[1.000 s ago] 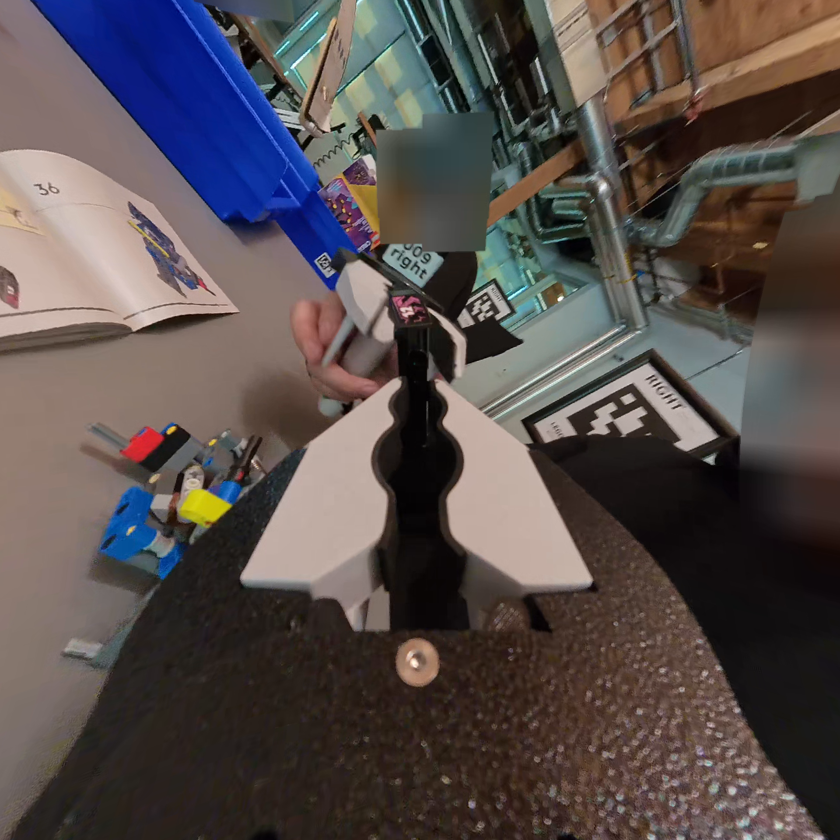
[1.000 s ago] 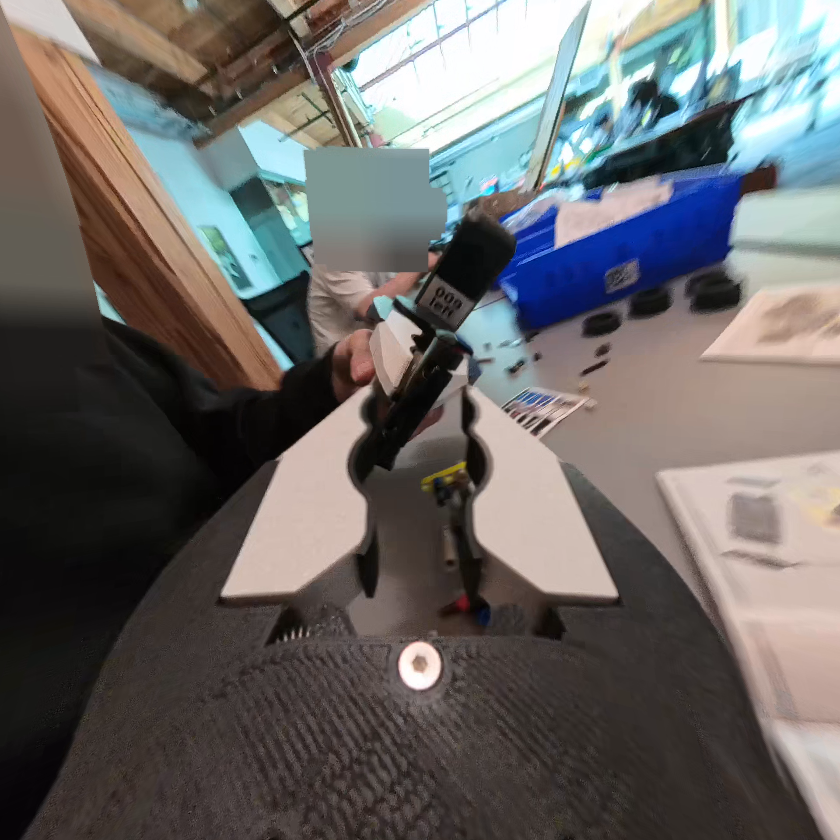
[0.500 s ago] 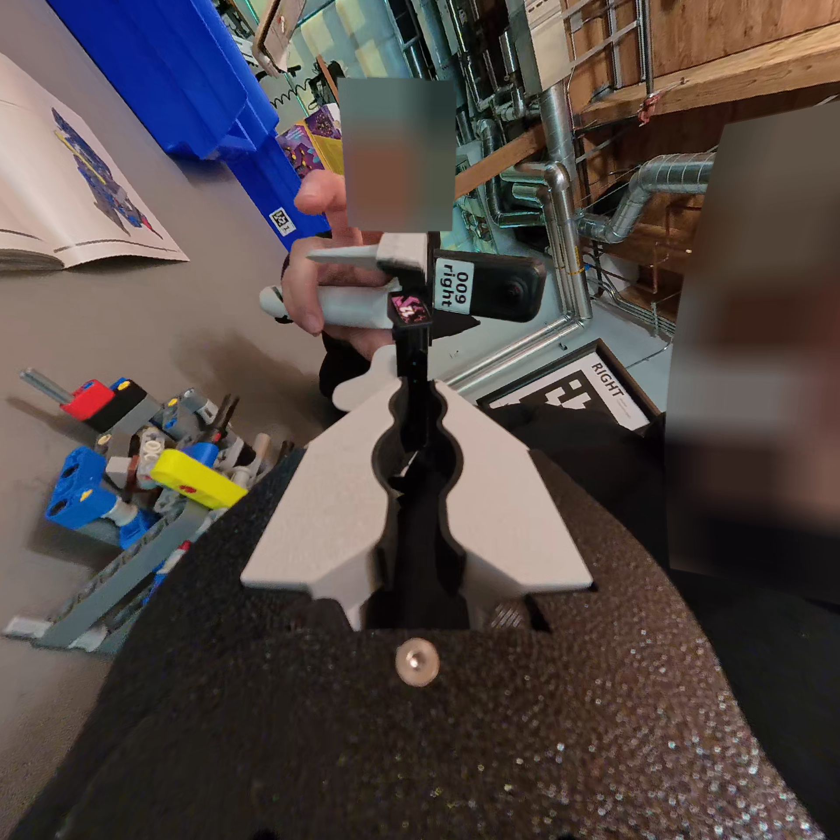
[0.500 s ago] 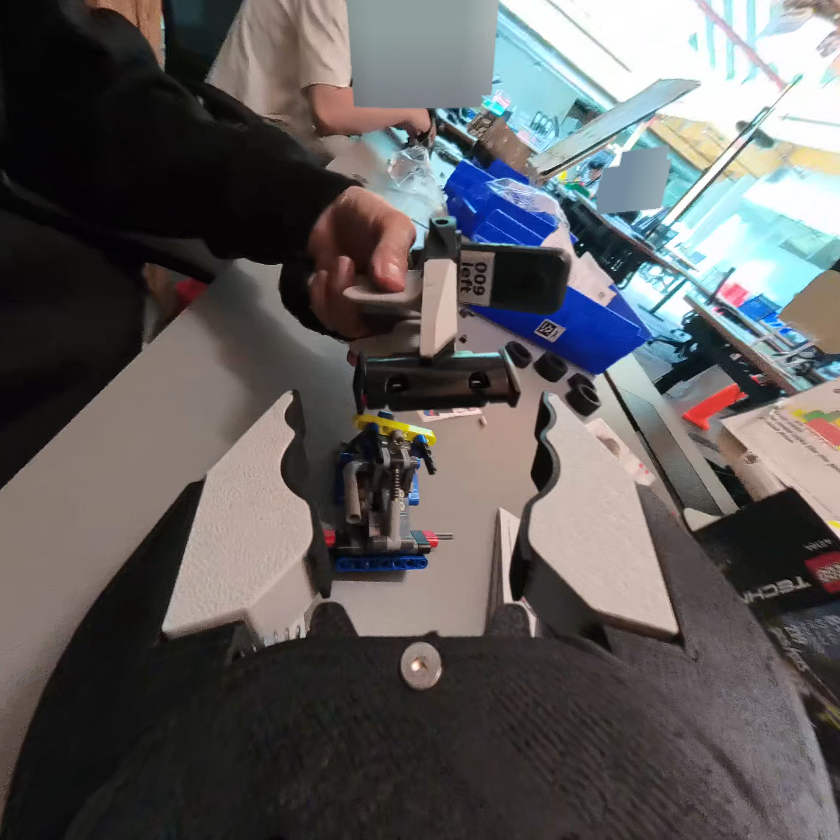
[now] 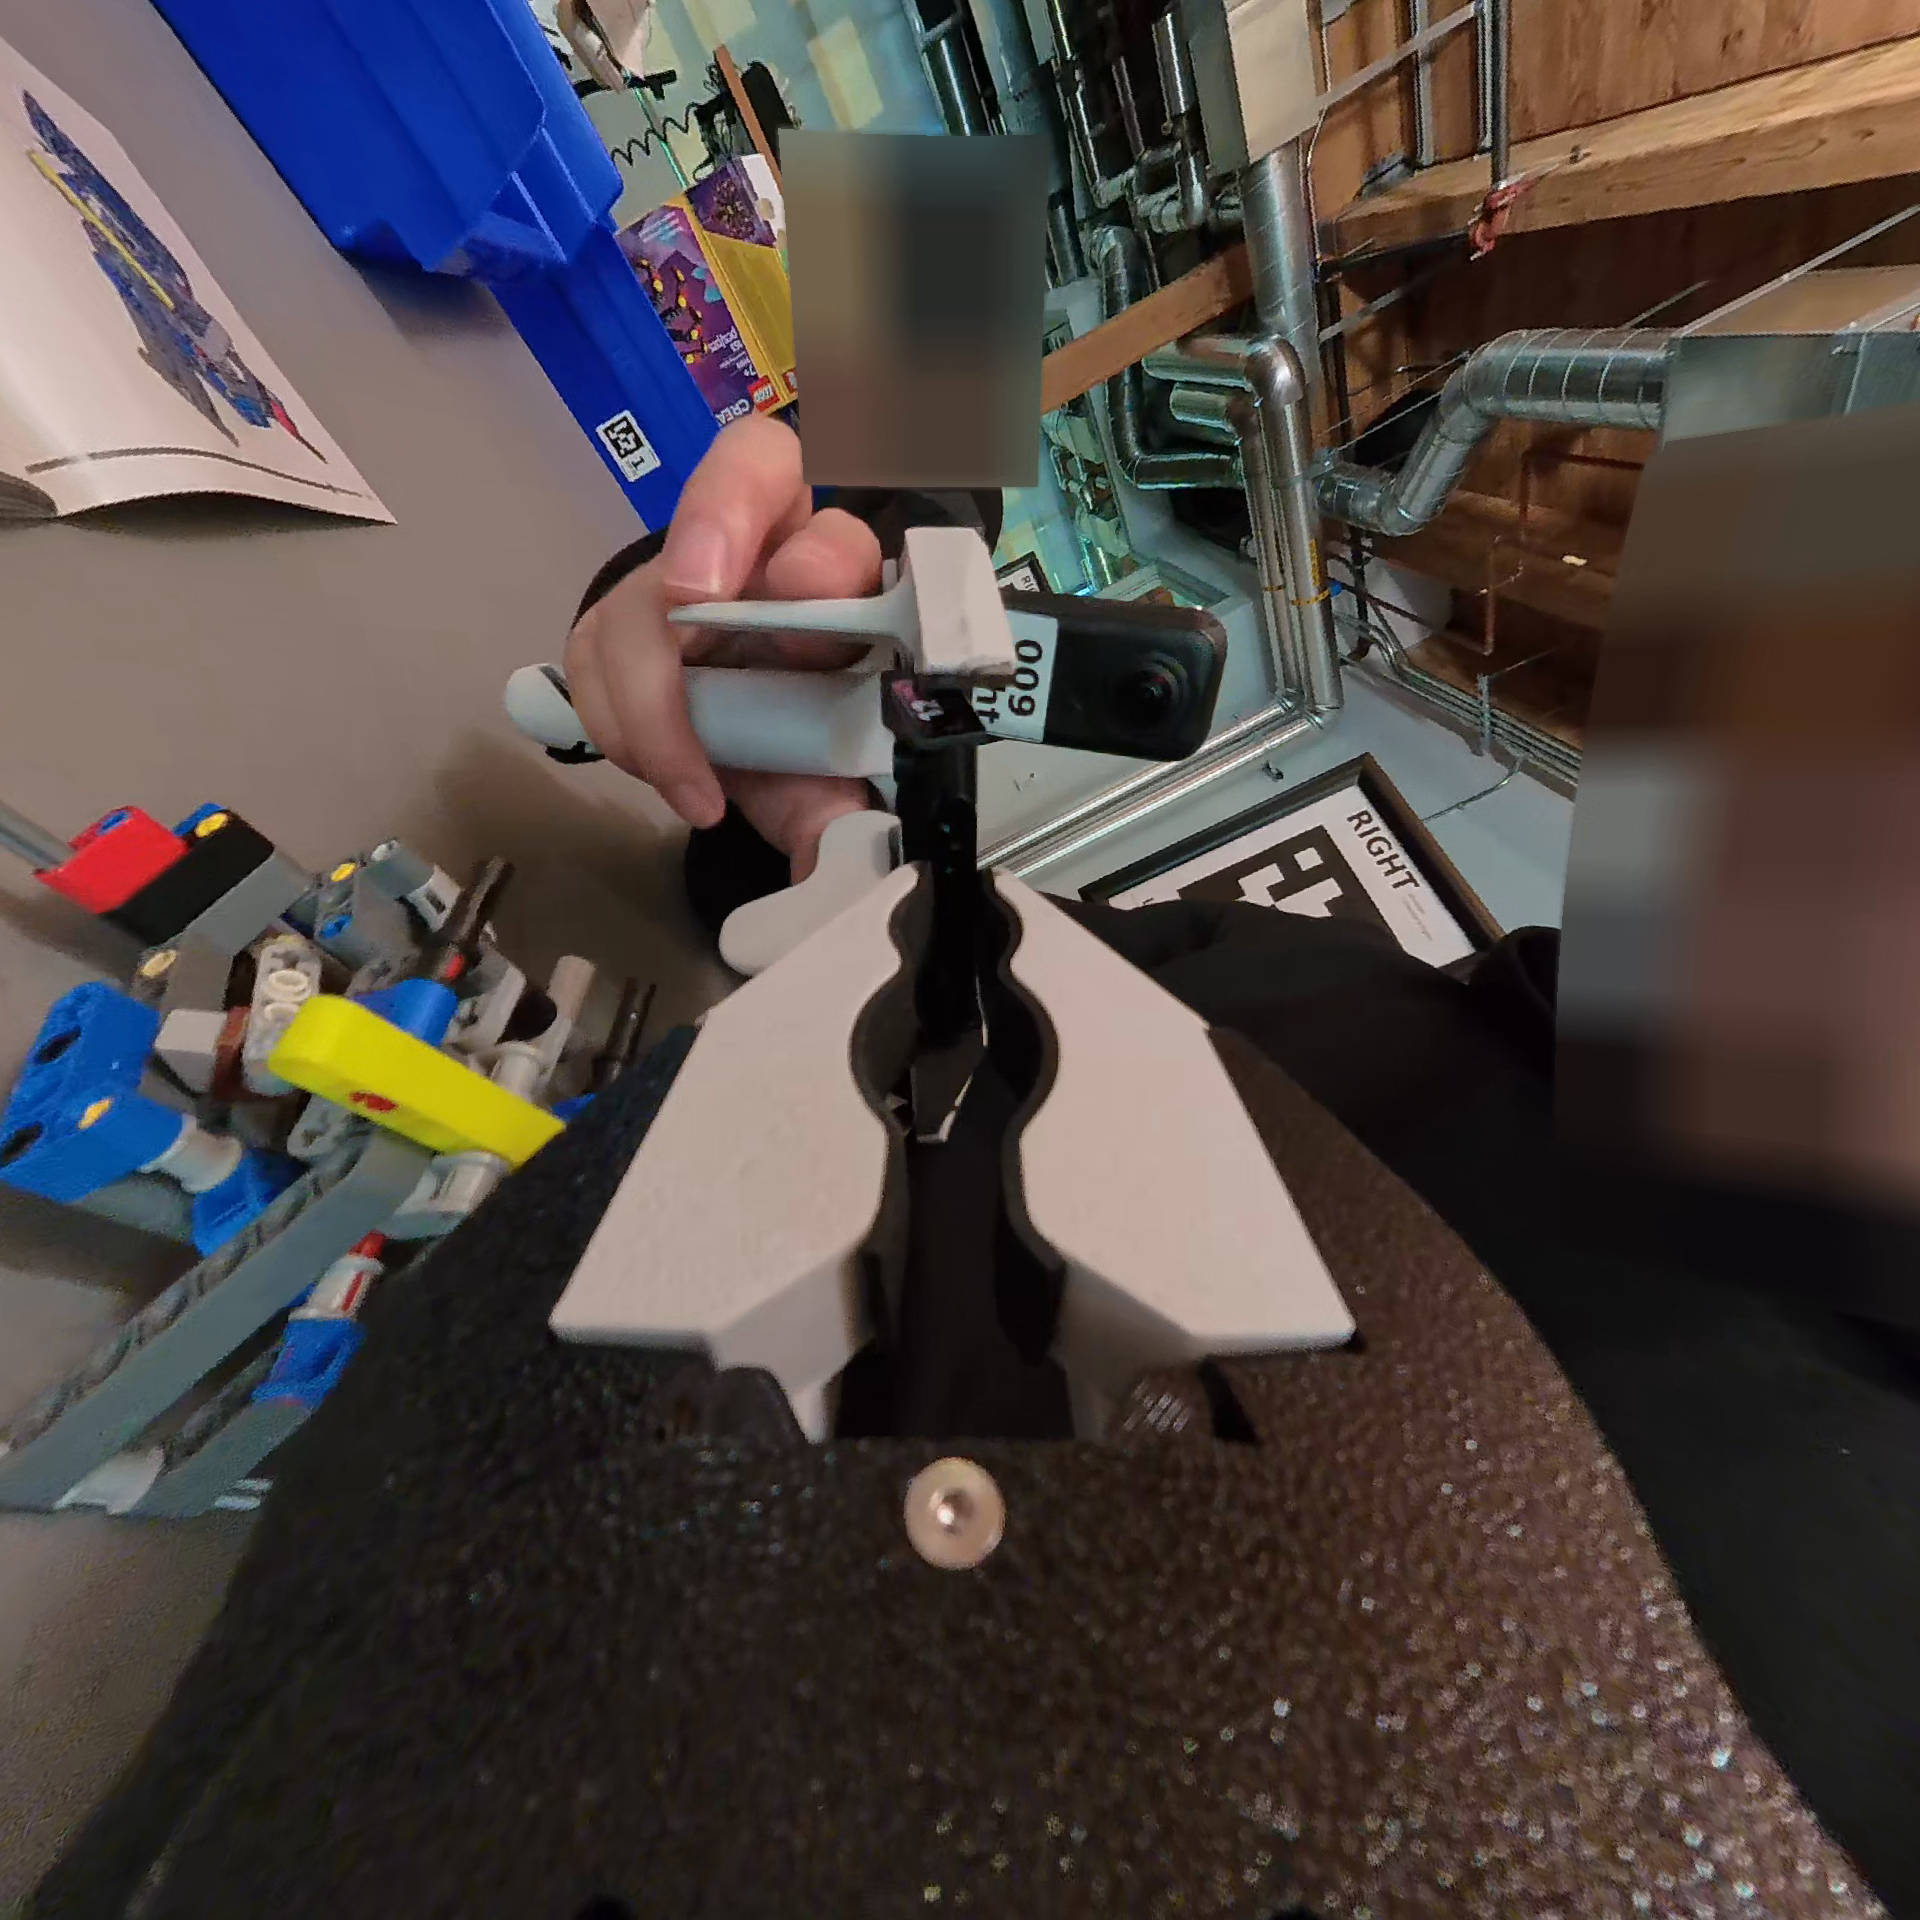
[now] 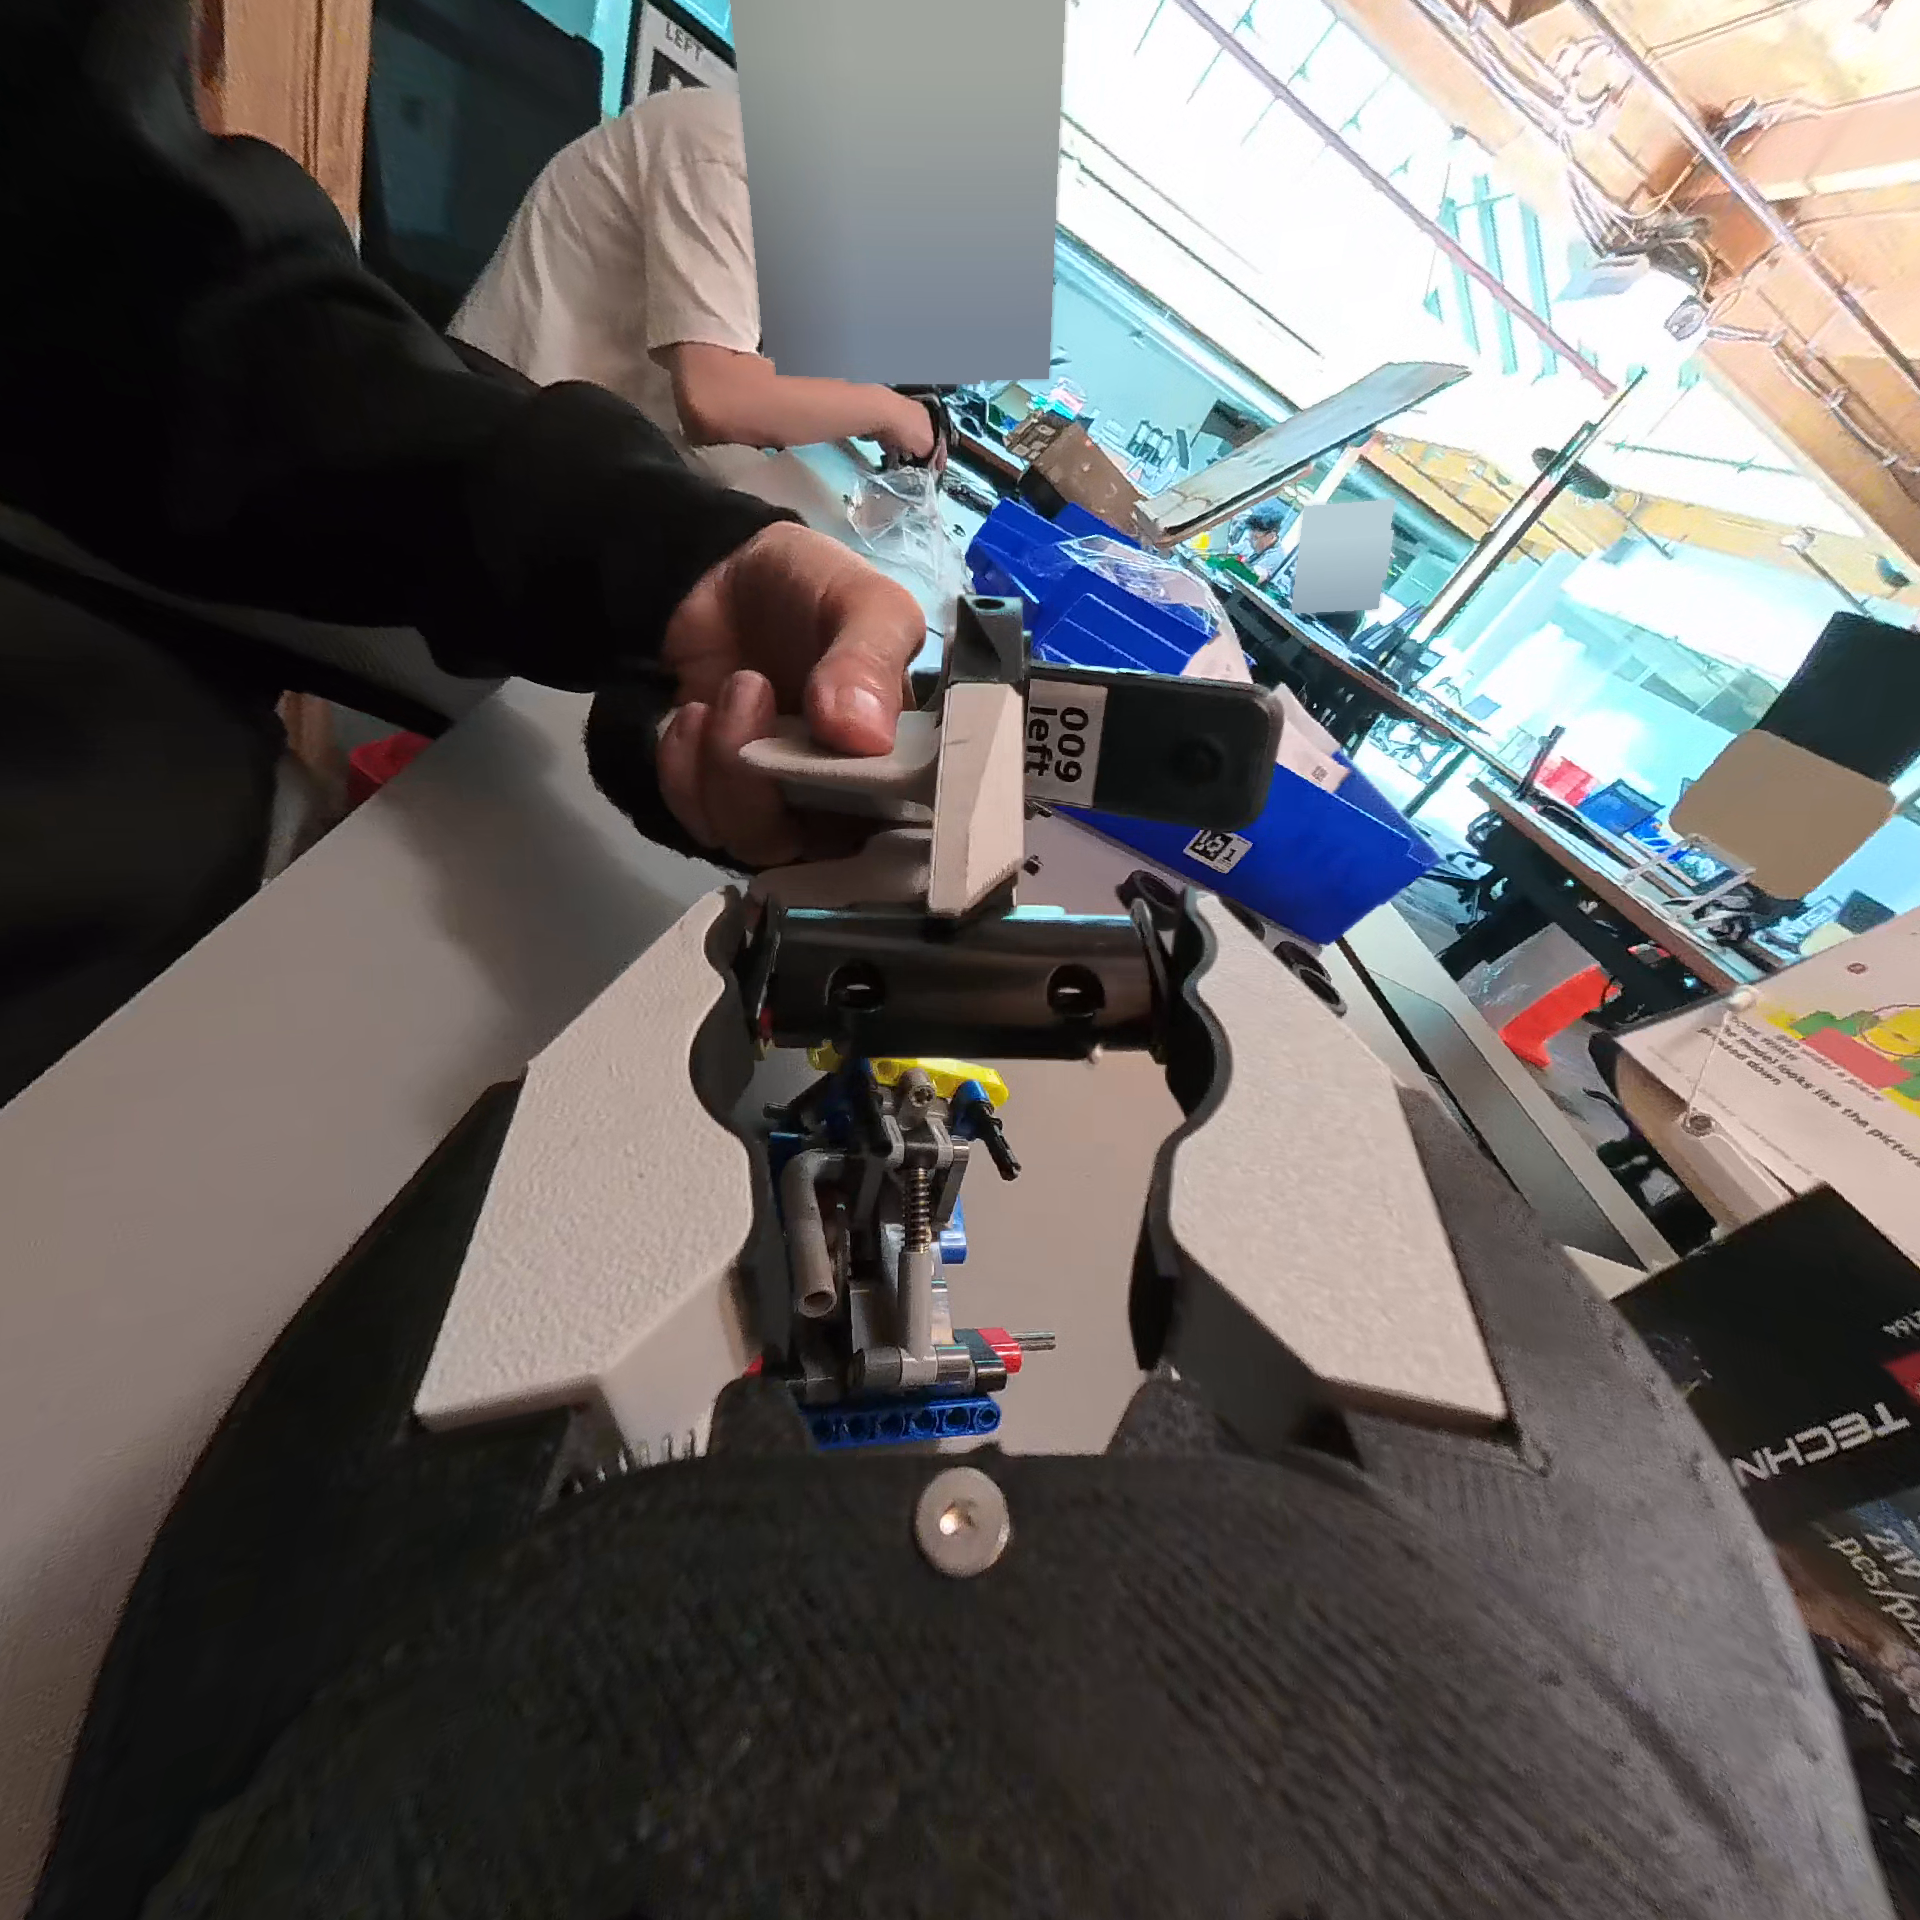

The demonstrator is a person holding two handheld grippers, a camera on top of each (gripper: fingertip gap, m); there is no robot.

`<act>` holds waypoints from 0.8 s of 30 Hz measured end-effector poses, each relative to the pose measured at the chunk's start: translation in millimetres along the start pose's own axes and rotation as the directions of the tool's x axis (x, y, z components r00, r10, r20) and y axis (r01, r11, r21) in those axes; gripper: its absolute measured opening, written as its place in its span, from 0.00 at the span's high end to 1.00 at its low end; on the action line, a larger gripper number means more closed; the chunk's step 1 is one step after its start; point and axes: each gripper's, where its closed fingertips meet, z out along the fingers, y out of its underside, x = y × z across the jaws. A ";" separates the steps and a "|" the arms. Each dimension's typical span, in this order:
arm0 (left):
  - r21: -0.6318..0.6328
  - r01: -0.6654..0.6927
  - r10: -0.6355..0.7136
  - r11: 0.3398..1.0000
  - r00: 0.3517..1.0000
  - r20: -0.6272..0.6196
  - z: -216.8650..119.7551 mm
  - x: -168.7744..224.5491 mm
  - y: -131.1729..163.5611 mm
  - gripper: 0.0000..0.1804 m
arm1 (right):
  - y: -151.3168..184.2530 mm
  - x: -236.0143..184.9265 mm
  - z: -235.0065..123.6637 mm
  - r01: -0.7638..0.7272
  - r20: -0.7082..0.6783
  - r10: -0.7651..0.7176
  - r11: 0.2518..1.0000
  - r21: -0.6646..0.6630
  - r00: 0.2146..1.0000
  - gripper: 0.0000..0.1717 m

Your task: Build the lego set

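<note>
A: What is the left hand-held gripper (image 5: 951,904) gripping?

B: Its two grey fingers are standing almost together, clamped on the thin edge of a flat black panel piece (image 5: 940,831) that is sticking up out of the narrow slit between them.

A: And the right hand-held gripper (image 6: 961,982)?

B: It is meeting that same black panel piece (image 6: 956,982) from the other side. The panel is lying crosswise between its fingers, and both pads are pressing on the two short ends, so the fingers are standing fairly wide. In this view the left unit's fingers are pinching the panel's upper edge, with a hand (image 6: 790,707) squeezing the grey handle behind them.

A: So where is the panel sitting?

B: It is hanging in the air between the two units, above the grey bench (image 6: 260,1039), not touching it.

A: What is lying beneath?

B: A half-built brick model (image 6: 894,1247) in grey, blue and yellow is resting on the bench, directly under the panel. A blue bin (image 6: 1247,831) is standing farther back, with a few black tyres near it, and an open instruction booklet (image 5: 135,343) is lying off to one side.
</note>
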 end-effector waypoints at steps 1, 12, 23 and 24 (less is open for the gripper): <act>0.002 -0.005 0.005 1.000 1.000 0.001 -0.7 0.1 0.2 0.97 | 0.1 -0.2 0.5 -0.001 0.002 0.001 1.000 -0.006 1.000 0.54; -0.359 -0.683 0.751 0.636 0.439 0.494 -47.5 -34.3 -13.6 0.72 | 33.8 5.3 -16.5 -0.312 0.050 0.318 0.944 -0.110 0.947 0.55; -0.577 -0.566 0.808 0.589 0.407 0.426 -34.0 -66.3 0.3 0.63 | 42.2 2.3 -13.0 -0.446 0.122 0.455 0.890 -0.096 0.882 0.55; -0.584 -0.551 0.803 0.595 0.426 0.417 -32.3 -68.9 2.7 0.64 | 41.9 1.4 -13.0 -0.443 0.128 0.452 0.891 -0.097 0.883 0.55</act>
